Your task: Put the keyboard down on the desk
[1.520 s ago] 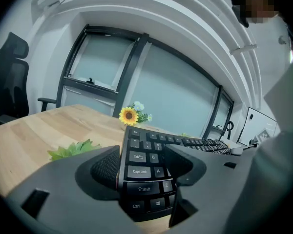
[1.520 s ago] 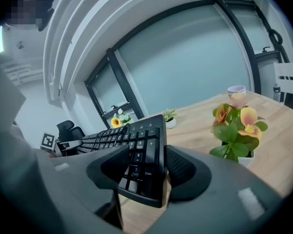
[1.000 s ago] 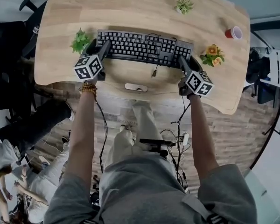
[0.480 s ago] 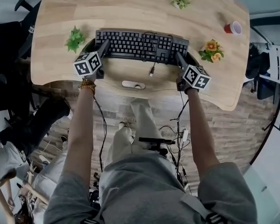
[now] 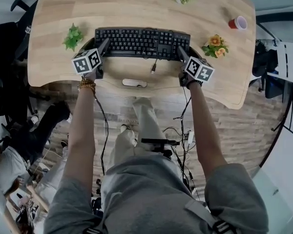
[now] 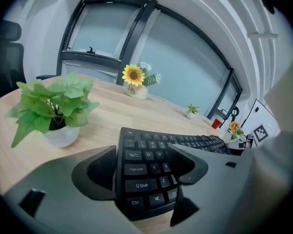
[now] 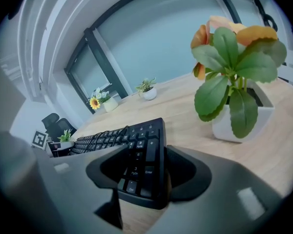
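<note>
Seen from the head camera, a black keyboard point(image 5: 141, 43) lies lengthwise across the middle of a pale wooden desk point(image 5: 136, 4), in the upper part of the frame. I hold it at both ends. My left claw point(image 5: 103, 44) grips the short end at centre left, and my right claw point(image 5: 179, 50) grips the short end at centre right.

In the left gripper view, the left claw point(image 6: 144, 169) is clamped on the end with the Shift and Ctrl keys, one jaw on each side. In the right gripper view, the right claw point(image 7: 149, 172) is clamped the same way on the number-pad end. Neither claw is slack.

A leafy green plant point(image 5: 72, 35) stands just beside the left end. A pot of orange flowers point(image 5: 214, 44) stands just beside the right end. A red cup point(image 5: 238, 22) sits well apart at the upper right. The keyboard's cable point(image 5: 154, 65) hangs over the desk's near edge.

The keyboard looks level and very low over the wood. Whether its underside already touches the desk I cannot tell from any view.

I judge this to be the setting-down step, close to its finish. If any gap is left, the next move calls for lowering both ends together and evenly. Then both claws need to open and draw back towards me, clear of the two pots.
</note>
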